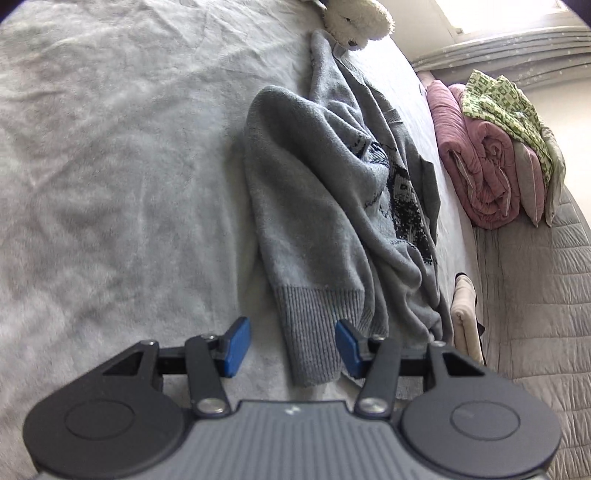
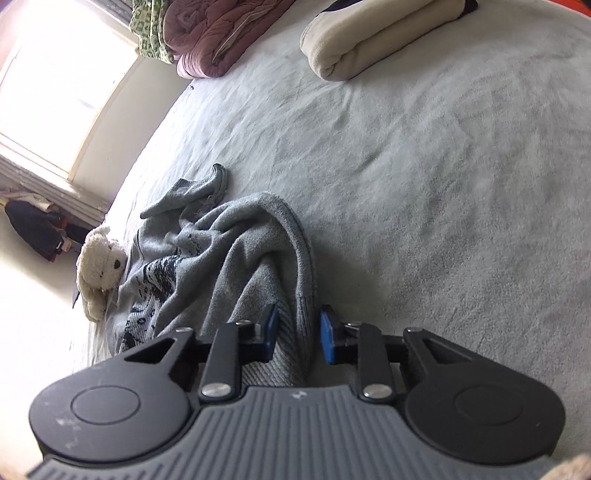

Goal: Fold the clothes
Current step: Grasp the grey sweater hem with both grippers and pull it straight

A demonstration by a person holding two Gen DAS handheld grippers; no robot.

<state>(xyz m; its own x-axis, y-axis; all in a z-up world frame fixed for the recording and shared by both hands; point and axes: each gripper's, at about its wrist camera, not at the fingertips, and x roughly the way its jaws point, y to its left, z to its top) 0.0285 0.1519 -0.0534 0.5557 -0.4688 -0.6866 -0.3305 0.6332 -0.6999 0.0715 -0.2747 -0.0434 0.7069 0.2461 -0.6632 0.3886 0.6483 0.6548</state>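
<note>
A grey sweater [image 1: 332,192] lies crumpled on the bed [image 1: 110,184], which is covered with a pale grey sheet. One end of the sweater touches a white plush toy [image 1: 356,20] at the edge of the bed, and the dark knitted pattern [image 1: 406,206] of the sweater faces up. The left gripper [image 1: 291,347] is spread wide, with the ribbed cuff [image 1: 314,332] of one sleeve lying between its blue pads [image 1: 236,347]; the right pad is just beside the cuff and the left pad is apart from it. The right gripper [image 2: 297,334] is opened only narrowly around another ribbed edge [image 2: 291,343] of the sweater; its blue pads [image 2: 328,339] stand close on both sides of the fabric, but I cannot tell if they already press it. Beyond the sweater, away from the plush toy, a folded cream cloth [image 2: 369,40] rests on the bed. A rolled pink quilt [image 1: 476,158] with a green patterned cloth [image 1: 506,107] on top lies near the window [image 2: 62,85].
</note>
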